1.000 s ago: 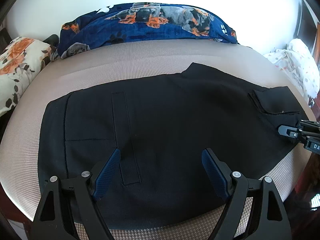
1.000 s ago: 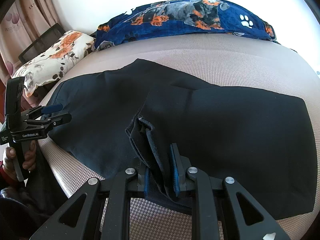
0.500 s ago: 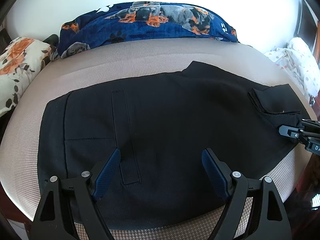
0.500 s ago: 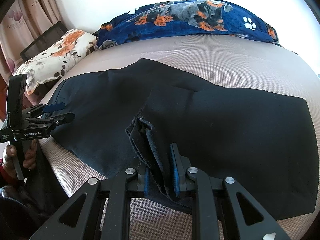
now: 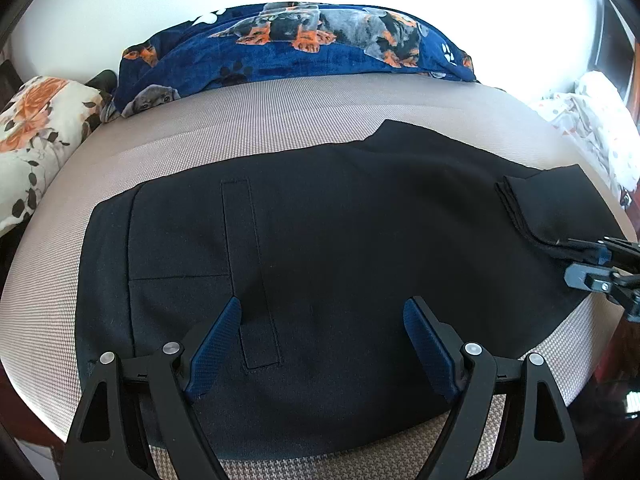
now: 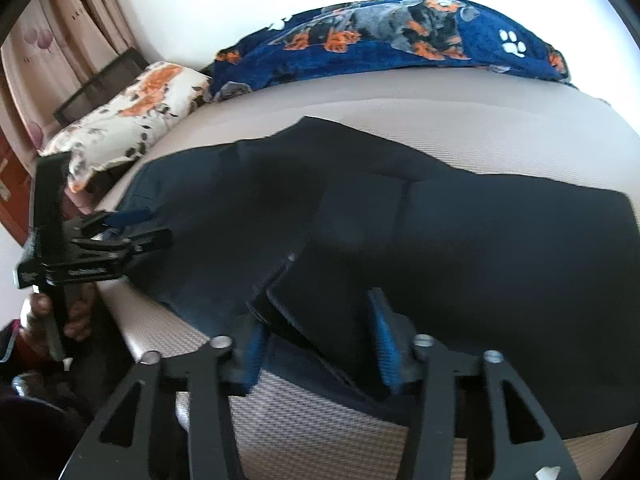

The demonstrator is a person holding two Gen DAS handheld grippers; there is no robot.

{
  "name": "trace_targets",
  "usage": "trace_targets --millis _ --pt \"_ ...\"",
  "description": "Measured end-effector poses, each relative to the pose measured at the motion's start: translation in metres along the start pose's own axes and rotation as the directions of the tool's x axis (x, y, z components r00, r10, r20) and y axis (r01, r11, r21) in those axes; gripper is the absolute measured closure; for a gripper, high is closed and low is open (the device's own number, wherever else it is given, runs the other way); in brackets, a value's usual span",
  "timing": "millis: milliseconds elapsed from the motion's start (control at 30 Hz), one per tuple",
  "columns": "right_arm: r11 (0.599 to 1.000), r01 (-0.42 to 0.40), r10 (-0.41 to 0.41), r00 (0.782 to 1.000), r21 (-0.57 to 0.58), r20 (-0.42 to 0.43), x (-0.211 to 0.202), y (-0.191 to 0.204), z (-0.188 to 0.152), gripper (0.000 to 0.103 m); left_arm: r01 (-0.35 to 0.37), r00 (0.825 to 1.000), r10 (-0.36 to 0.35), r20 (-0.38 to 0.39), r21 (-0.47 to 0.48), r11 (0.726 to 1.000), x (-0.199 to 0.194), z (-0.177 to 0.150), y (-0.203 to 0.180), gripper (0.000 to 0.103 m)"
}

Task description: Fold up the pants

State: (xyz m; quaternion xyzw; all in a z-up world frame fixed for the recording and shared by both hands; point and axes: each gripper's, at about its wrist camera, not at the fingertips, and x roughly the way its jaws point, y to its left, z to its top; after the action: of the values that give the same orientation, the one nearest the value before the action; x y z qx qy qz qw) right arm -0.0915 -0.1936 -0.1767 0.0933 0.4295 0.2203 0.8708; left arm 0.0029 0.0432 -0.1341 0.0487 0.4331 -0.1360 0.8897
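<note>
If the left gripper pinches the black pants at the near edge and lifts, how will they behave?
Likely floppy: the pants lie flat on the bed and the folded leg end sags in layers between the right gripper, whose jaws have just been opening. Probably light; the smooth weave may slip from the left gripper.

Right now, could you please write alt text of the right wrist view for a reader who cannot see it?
The right claw has just been opening, and the folded edge of the black fabric pants lies loose between its blue pads on a beige woven bed. At left, the open left claw hovers over the pants' other end.
</note>
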Motion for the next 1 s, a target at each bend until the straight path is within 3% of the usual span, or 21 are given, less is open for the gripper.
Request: trace_targets --millis 133,267,333,367,433,533,667,900,1000 --pt "0.994 -0.11 0.11 0.994 0.023 0.008 -0.002 0.003 -0.002 0.046 0.0 1.0 0.0 -0.001 0.0 1.0 0.0 0.001 -0.001 0.019" --pt "0.969 -0.241 0.237 0.97 0.062 0.062 -0.023 -0.011 0.008 0.048 -0.001 1.0 0.001 0.006 0.005 1.0 -0.001 0.001 -0.002 0.019" --pt "0.972 -0.216 0.204 0.971 0.092 0.12 -0.045 -0.03 0.016 0.049 0.001 1.0 -0.001 0.014 0.012 1.0 -0.003 0.001 -0.004 0.019" --pt "0.979 -0.168 0.151 0.978 0.115 0.144 -0.058 -0.047 0.021 0.051 0.005 1.0 -0.005 0.022 0.018 1.0 -0.004 0.0 -0.004 0.019" --pt "0.979 -0.071 0.036 0.983 0.189 0.179 -0.084 -0.09 0.027 0.072 0.009 0.999 -0.01 0.032 0.029 1.0 -0.007 0.0 -0.008 0.019" --pt "0.931 0.022 -0.084 0.984 0.364 0.156 -0.105 -0.156 0.022 0.087 0.021 0.999 -0.022 0.024 0.045 0.999 -0.007 0.0 -0.015 0.019" --pt "0.889 -0.001 -0.067 0.989 0.457 0.132 -0.103 -0.198 0.017 0.087 0.008 1.0 -0.008 0.006 0.083 0.997 -0.006 -0.001 -0.022 0.019" --pt "0.918 -0.056 0.018 0.995 0.393 0.099 -0.069 -0.198 0.04 0.087 0.002 1.0 -0.001 -0.013 0.079 0.997 -0.003 0.005 -0.024 0.019" --pt "0.919 -0.012 -0.016 0.998 0.395 0.068 -0.057 -0.206 0.043 0.087 -0.008 1.0 0.01 -0.017 0.082 0.997 -0.003 0.005 -0.024 0.019"
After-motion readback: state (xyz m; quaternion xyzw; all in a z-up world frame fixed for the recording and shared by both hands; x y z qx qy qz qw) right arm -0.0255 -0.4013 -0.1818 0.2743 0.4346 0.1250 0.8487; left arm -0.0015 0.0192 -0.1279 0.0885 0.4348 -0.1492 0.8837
